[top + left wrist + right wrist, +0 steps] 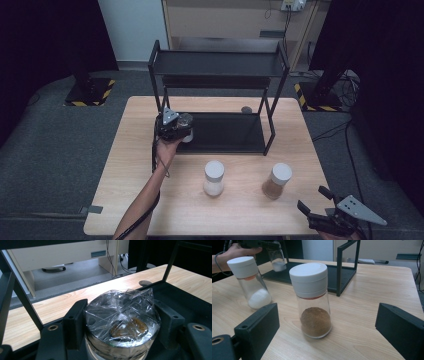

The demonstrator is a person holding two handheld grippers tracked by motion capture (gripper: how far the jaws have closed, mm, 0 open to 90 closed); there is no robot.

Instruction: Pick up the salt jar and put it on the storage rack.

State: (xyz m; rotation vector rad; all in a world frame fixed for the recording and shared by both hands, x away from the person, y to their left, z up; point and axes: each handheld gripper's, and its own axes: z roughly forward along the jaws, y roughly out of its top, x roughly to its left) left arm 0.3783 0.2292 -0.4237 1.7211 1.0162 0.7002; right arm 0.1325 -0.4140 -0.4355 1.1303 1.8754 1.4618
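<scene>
Two white-capped jars stand in the lower middle of the high view, one with white powder (214,178), one with brown powder (276,181). Left of centre, the left gripper (184,128) clamps a foil-topped jar (186,121) at the black rack's (220,62) lower shelf edge. At the lower right the right gripper (311,199) rests with jaws apart.

Centre of the left gripper view: black jaws press both sides of that jar's wrapped top.

Right gripper view: spread jaws flank the brown jar at centre, not touching.

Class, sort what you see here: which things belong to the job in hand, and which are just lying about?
In the job: held jar, left gripper, rack, white-powder jar, brown-powder jar, right gripper.
Lying about: grey disc, floor cables.
</scene>
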